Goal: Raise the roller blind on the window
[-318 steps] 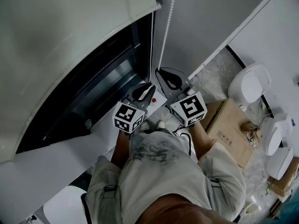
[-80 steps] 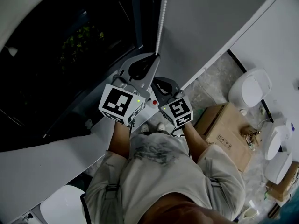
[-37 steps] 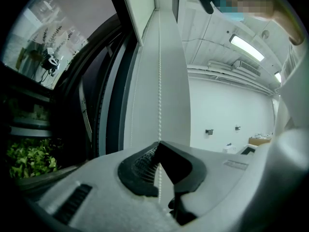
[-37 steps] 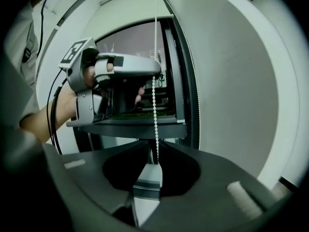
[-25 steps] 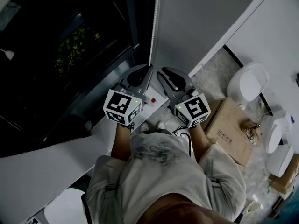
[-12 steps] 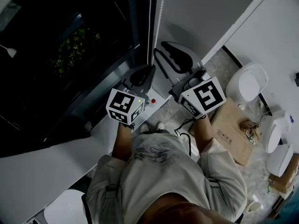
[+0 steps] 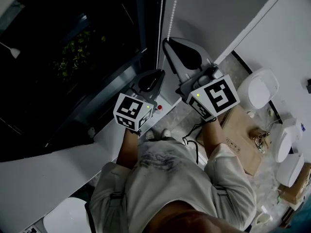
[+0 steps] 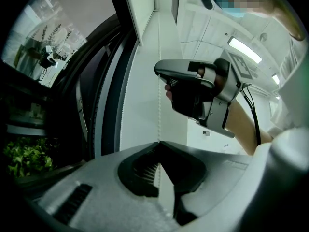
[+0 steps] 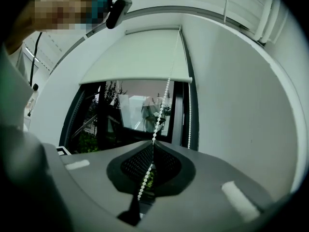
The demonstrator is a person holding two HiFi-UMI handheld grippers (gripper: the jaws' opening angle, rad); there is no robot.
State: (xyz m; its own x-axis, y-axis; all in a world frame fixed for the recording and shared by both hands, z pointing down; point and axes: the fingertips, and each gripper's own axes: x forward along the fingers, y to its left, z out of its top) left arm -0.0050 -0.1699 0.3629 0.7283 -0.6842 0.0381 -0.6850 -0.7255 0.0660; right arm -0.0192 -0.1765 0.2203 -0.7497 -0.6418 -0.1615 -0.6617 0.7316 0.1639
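- The left gripper [image 8: 158, 144] has its fingers pinched shut on the bead chain [image 8: 158, 115], at the head view's centre.
- The right gripper [image 9: 153, 143] fingers also clamp the chain, seemingly the same strand, directly above the left.
- The chain runs vertically up from both to the roller blind [image 9: 135, 57], which sits high on the window [image 9: 130, 110].

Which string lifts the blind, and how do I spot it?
Find the dark window. Along its right edge, in front of the wall, hangs the chain, pinched by the right gripper. Unlike the flat dark frame beside it, it is a thin line of tiny white beads.
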